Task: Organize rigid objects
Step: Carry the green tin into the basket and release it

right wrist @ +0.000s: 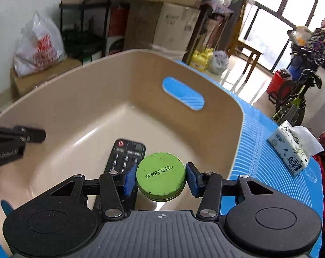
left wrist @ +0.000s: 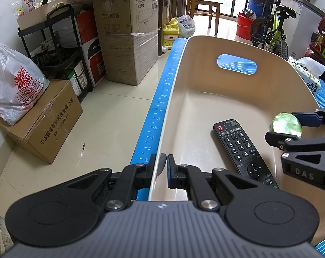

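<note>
A beige plastic tub (left wrist: 237, 99) with an oval handle cut-out (left wrist: 237, 63) in its far wall sits on a blue ruled mat (left wrist: 160, 107) at the edge of a table, above a tiled floor. The left gripper (left wrist: 161, 167) is clamped on the tub's near-left wall, 1 finger outside and 1 blue-padded finger (left wrist: 169, 172) inside, the thin rim pinched between them.

The right gripper (right wrist: 161, 177) grasps a round green tin (right wrist: 161, 177), its 2 blue pads pressed against opposite sides of the tin. The tin hangs over the tub's interior near the right wall, its printed face, stamped with a date code, turned towards the right wrist camera. In the left wrist view the same tin (left wrist: 285, 125) shows between the right gripper's fingers, above the tub floor and just right of a remote control.

That black remote control (left wrist: 244, 150) lies flat on the tub floor, its red power button at the far end, its near end running towards the lower right. From the right wrist view the remote (right wrist: 126, 154) lies partly behind the left pad and just left of the tin.

A pack of tissues (right wrist: 291, 152) rests on the mat to the tub's right. Cardboard boxes (left wrist: 128, 36), a white plastic bag (left wrist: 16, 86), a wooden chair (left wrist: 202, 4) and a child's green bicycle (left wrist: 272, 30) crowd the room beyond.
</note>
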Motion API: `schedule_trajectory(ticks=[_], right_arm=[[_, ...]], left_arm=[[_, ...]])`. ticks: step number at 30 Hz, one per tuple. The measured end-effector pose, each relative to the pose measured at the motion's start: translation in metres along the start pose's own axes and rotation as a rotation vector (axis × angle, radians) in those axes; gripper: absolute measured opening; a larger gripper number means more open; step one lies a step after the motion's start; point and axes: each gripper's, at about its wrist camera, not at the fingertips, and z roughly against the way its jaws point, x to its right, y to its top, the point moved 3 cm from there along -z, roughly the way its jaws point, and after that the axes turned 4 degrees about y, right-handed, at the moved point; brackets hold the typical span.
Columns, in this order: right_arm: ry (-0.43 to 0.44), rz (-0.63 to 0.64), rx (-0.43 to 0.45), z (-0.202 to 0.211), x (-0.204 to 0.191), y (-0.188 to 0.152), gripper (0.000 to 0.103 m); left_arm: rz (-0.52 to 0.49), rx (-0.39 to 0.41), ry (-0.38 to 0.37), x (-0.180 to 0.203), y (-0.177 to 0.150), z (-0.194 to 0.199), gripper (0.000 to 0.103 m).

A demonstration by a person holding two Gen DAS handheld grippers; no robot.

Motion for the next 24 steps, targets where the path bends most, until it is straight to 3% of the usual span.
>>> schedule_trajectory(ticks=[9,13,19,24], right_arm=[[-0.003,0.069,-0.062,-0.007,-0.01,0.0,0.053],[0.005,0.07,-0.054,-0.007,-0.01,0.001,0.061],[0.016,0.028,-0.008,0.004,-0.002,0.0,0.064],[0.021,-0.068,0.095,0.034,0.021,-0.002,0.07]], left_arm=[[0.0,0.001,0.0,0.001,0.0,0.0,0.01],[0.001,0.0,-0.001,0.001,0.0,0.0,0.01],[0.001,0.0,-0.001,0.0,0.0,0.0,0.01],[0.001,0.001,-0.002,0.0,0.0,0.0,0.01]])
